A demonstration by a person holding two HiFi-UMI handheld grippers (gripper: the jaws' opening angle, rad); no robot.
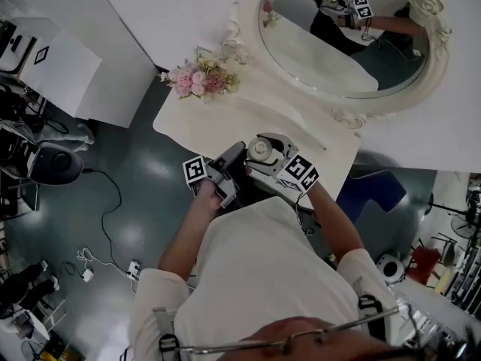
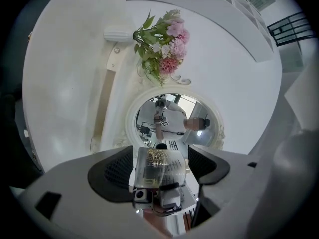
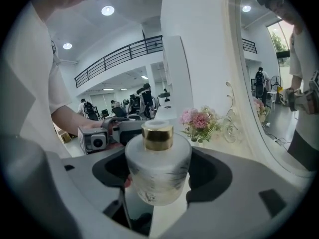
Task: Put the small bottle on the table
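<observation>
The small bottle (image 1: pixel 260 148) is round frosted glass with a gold cap. My right gripper (image 1: pixel 265 157) is shut on it, the pads pressing its sides (image 3: pixel 157 176), and holds it in the air over the front edge of the white dressing table (image 1: pixel 225 119). In the right gripper view the cap (image 3: pixel 157 136) points away from the camera. My left gripper (image 1: pixel 233 161) faces the right one from close by and is open, with nothing in it. In the left gripper view the bottle (image 2: pixel 159 164) shows just beyond the left gripper's tips.
A bunch of pink flowers (image 1: pixel 200 80) stands at the table's back left. An oval mirror (image 1: pixel 338 43) in an ornate white frame rises behind the table. On the floor to the left are a cable with a power strip (image 1: pixel 134 268) and a chair (image 1: pixel 54 164).
</observation>
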